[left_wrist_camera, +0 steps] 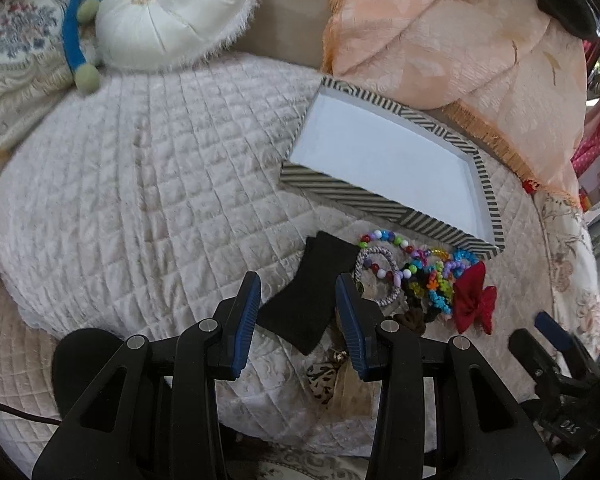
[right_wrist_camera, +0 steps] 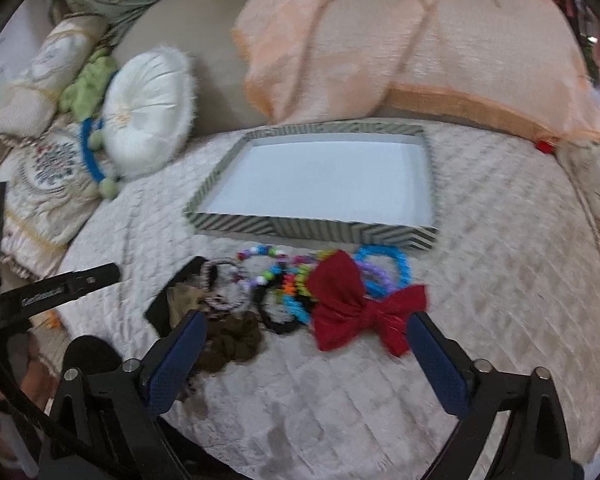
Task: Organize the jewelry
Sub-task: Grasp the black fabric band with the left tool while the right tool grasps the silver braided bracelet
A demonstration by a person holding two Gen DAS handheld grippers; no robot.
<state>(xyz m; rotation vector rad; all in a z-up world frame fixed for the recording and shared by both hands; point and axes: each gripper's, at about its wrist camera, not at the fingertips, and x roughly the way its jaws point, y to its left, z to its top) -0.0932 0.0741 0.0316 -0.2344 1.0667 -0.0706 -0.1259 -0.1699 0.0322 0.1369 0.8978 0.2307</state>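
Both grippers hang over the quilted cushion (right_wrist_camera: 500, 280), jaws spread, holding nothing. Left gripper (left_wrist_camera: 298, 284) sits above a black pouch (left_wrist_camera: 304, 300); right gripper (right_wrist_camera: 304, 324) straddles the near edge of the jewelry heap, red bow (right_wrist_camera: 352, 308) just ahead between its fingers.

Heap lies just in front of the striped tray (right_wrist_camera: 316, 230), nearly touching its near wall. Tray's white floor is bare. In the heap: beaded bracelets (right_wrist_camera: 260, 254), a blue coil band (right_wrist_camera: 384, 272), a brown scrunchie (right_wrist_camera: 232, 344), a grey braided ring (left_wrist_camera: 374, 276). Pieces overlap and look tangled; cannot tell which are linked.

Handling, as judged:
- Bow: light, soft fabric, will crush without harm. Pinch at the central knot, where it is thickest.
- Bead strings: light, hard beads, likely slippery and elastic. Take across the strand, not on a single bead; a neighbour may be dragged along.
- Scrunchie: soft, easy grip anywhere.
- Pouch: flat and limp; needs an edge lifted off the quilt first.

Nothing in the tray yet. Bow looks the easiest first pick for the right side.
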